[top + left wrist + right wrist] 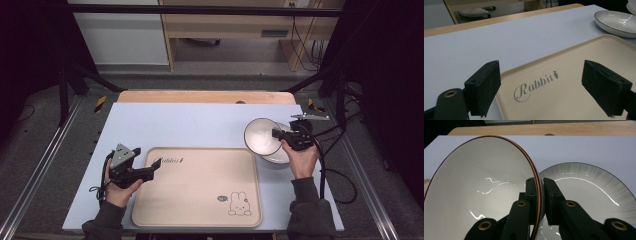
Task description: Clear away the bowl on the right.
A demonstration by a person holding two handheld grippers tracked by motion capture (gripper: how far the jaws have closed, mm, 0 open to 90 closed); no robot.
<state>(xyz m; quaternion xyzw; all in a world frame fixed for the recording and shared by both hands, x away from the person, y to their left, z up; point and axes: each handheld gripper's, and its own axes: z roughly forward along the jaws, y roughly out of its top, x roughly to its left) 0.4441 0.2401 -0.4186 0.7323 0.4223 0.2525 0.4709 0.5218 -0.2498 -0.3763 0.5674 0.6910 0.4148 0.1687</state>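
Note:
A white bowl (261, 136) with a thin brown rim hangs tilted on its side above the table at the right. My right gripper (278, 134) is shut on its rim. In the right gripper view the jaws pinch the bowl's (481, 192) edge, one inside and one outside, with the right gripper (540, 195) low in the middle. Below and behind the bowl a white ribbed plate (589, 190) with a dark rim lies on the table. My left gripper (151, 171) rests open at the top left corner of the beige rabbit tray (200, 200), its jaws wide apart over the tray (574, 75) with nothing between them (546, 87).
The tray lies on a pale blue mat (190, 125) that covers a wooden table (205, 96). The same plate (616, 22) lies beyond the tray's far corner. Black frame posts (340, 95) stand at both sides, and a cable (325, 170) trails from the right gripper.

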